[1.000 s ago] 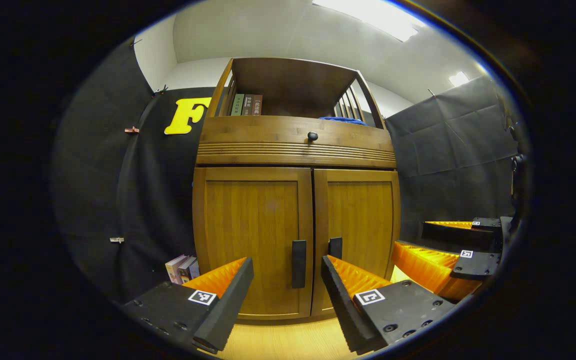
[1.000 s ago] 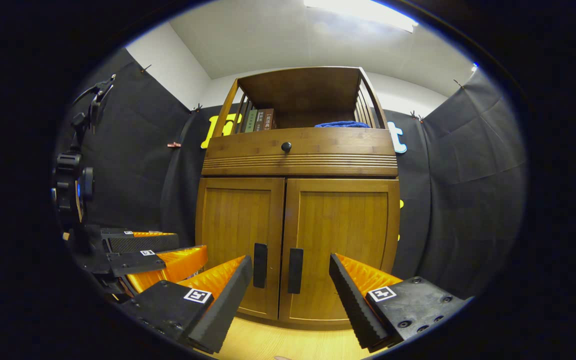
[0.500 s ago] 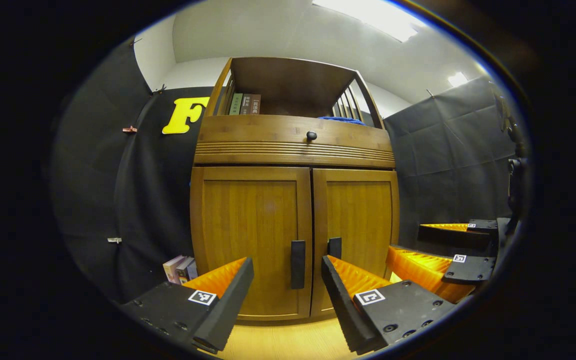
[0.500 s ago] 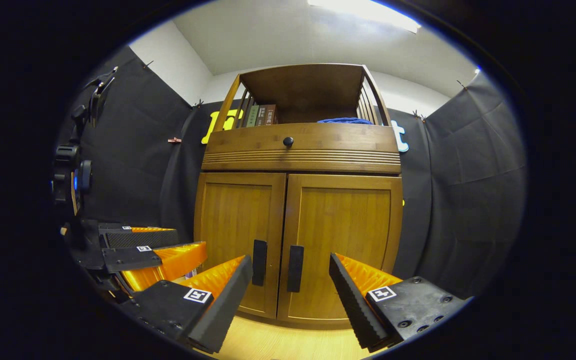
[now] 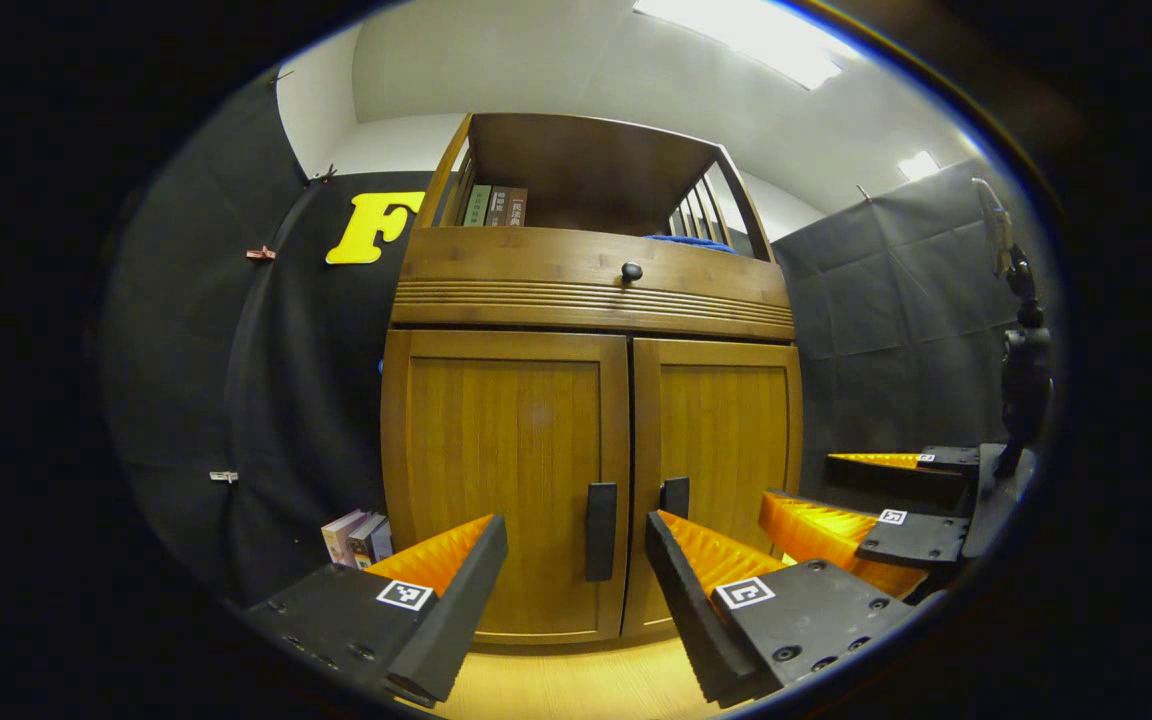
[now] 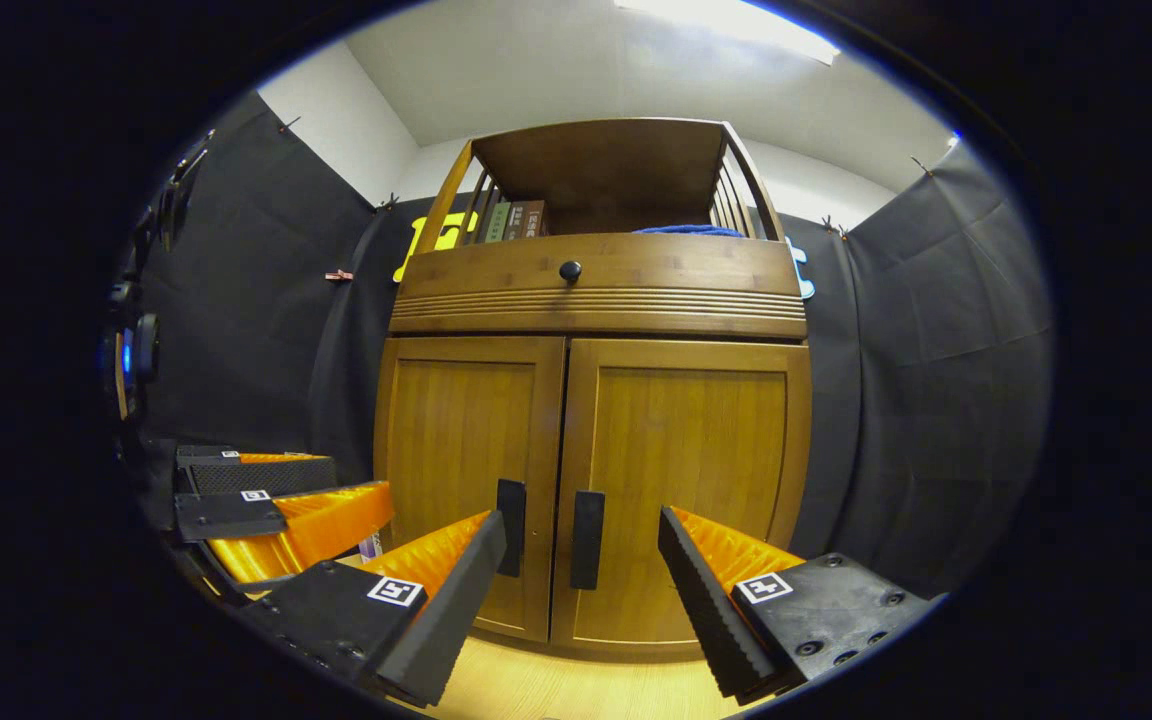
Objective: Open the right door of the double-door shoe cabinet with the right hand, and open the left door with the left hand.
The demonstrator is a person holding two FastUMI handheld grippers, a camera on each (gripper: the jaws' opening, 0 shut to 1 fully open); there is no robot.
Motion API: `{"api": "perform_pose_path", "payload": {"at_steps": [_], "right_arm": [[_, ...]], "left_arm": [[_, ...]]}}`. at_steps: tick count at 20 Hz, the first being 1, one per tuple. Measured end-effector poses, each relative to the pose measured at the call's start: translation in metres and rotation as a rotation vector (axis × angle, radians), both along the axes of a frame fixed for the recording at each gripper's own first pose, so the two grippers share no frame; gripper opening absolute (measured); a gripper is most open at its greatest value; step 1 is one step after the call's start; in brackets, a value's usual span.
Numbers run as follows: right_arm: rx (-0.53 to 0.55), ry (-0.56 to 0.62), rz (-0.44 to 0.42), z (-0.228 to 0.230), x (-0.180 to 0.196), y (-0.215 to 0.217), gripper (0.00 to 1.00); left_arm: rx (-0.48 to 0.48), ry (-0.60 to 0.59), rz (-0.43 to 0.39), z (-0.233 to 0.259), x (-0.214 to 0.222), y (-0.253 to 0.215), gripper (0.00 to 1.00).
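Both hand-held grippers, left point(image 5: 576, 580) and right point(image 6: 581, 585), were brought nearer the closed cabinet doors point(image 6: 586, 480), jaws held apart.

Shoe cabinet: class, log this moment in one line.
shoe cabinet | doors shut | right gripper open, facing right handle | left gripper open, facing left handle

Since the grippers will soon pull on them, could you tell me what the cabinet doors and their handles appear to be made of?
The right door and left door look like bamboo or fine-grained wood, with fine vertical striping and a warm satin varnish. The right handle and left handle are flat matte black bars, probably metal or plastic; I cannot tell which.
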State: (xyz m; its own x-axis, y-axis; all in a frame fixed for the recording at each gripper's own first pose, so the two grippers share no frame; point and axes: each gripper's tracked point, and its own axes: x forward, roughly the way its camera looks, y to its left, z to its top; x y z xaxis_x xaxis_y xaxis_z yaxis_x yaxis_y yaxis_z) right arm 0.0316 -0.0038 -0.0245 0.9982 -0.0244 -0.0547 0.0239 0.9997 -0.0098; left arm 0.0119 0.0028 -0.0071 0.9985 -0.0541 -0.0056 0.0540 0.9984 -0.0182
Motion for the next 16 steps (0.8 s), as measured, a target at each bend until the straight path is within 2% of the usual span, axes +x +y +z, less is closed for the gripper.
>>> {"api": "perform_pose_path", "payload": {"at_steps": [8,16], "right_arm": [[0.001,0.028,-0.024,-0.022,0.041,-0.004,0.98],[0.002,0.041,-0.044,-0.055,0.091,-0.006,0.98]], "left_arm": [[-0.007,0.000,-0.014,-0.005,0.015,0.005,0.93],[-0.023,0.026,-0.024,-0.018,0.019,0.014,0.93]]}}
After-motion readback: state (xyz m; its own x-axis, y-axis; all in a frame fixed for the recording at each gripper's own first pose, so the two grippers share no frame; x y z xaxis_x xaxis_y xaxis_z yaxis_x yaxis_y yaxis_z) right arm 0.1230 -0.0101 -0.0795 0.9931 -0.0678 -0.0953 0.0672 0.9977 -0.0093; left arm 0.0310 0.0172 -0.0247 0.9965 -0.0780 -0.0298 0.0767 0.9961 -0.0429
